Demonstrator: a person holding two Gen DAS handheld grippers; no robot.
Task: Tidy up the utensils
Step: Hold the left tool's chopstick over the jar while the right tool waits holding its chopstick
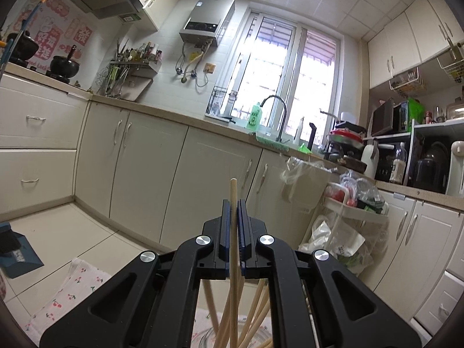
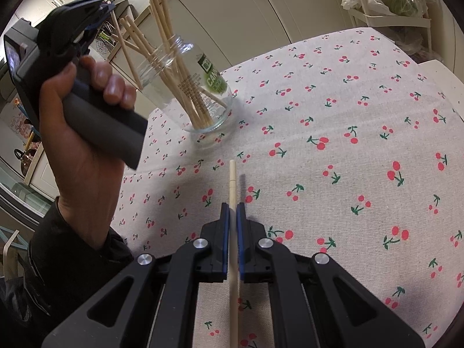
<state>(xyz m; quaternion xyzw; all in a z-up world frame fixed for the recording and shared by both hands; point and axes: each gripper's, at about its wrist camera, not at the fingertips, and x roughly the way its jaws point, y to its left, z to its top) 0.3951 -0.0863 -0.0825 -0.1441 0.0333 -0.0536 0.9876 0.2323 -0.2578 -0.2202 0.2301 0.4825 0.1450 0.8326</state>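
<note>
Tabletop (image 2: 362,121): covered by a cherry-print cloth, filling the right wrist view.
Jar (image 2: 200,87): clear glass, upper left of centre, holding several chopsticks.
Left claw (image 1: 235,211): closed on 1 chopstick (image 1: 233,203), above the jar.
Right claw (image 2: 233,211): clamped on 1 pale chopstick (image 2: 232,179), lower centre.

Chopsticks (image 2: 174,66) in jar (image 2: 203,92) on tablecloth (image 2: 348,174).

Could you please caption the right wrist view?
Right gripper holds a chopstick above the cherry-print cloth, near a jar.
</note>
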